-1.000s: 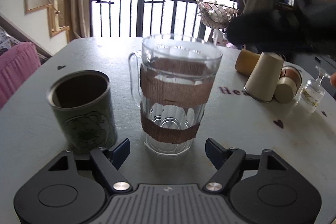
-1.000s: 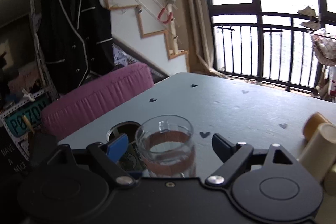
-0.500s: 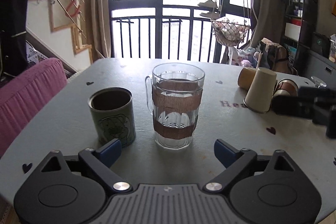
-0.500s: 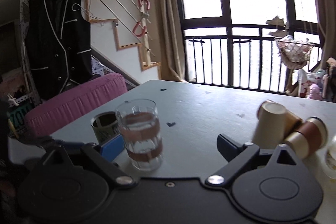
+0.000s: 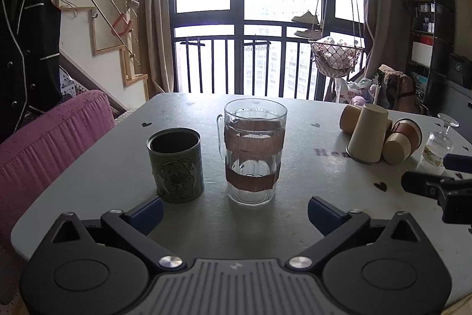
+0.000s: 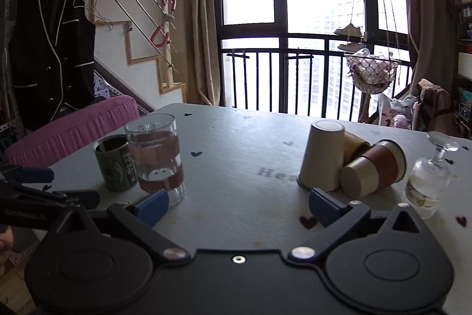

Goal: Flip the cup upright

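Observation:
A cream paper cup stands upside down on the grey table; it also shows in the left wrist view. A brown-sleeved cup lies on its side against it, and another tan cup lies behind. A small stemmed glass stands upside down at the right. My right gripper is open and empty, short of the cups. My left gripper is open and empty, just before a taped glass mug and a green tin cup, both upright.
A pink sofa back lies along the table's left edge. A balcony railing and a hanging wire basket are beyond the far edge. The right gripper's fingers show at the right of the left wrist view.
Both grippers have drawn back and risen, so the mug and tin look smaller. The right gripper has swung right, bringing the overturned cups and the stemmed glass into view.

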`<state>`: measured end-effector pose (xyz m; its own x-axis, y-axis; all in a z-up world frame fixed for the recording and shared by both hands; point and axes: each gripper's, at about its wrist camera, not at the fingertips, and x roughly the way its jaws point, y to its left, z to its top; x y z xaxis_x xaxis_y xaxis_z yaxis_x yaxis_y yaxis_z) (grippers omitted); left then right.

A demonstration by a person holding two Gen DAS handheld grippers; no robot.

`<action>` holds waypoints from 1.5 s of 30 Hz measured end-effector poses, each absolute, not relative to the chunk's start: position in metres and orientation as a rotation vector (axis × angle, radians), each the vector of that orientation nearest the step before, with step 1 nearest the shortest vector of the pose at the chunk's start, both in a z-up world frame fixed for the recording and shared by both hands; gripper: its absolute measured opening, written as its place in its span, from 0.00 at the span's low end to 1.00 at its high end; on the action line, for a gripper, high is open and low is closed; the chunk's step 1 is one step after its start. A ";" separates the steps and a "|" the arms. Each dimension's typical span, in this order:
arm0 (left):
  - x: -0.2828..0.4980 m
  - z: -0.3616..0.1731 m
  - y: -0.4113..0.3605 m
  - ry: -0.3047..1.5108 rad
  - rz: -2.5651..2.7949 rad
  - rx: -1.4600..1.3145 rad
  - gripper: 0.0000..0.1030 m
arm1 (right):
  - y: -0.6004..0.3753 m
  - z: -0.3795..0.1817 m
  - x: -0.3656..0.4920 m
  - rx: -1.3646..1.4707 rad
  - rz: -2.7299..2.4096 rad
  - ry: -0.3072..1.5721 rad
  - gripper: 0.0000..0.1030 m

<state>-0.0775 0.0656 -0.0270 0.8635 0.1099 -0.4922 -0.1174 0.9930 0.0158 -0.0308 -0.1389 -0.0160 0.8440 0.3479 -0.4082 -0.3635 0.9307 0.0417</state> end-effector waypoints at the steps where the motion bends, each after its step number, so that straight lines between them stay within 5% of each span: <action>1: -0.079 -0.027 0.065 0.511 0.121 -0.013 1.00 | -0.140 -0.017 -0.032 -0.042 0.366 0.425 1.00; 45: -0.090 -0.028 0.063 0.520 0.160 -0.016 1.00 | -0.149 -0.026 -0.046 -0.072 0.288 0.424 1.00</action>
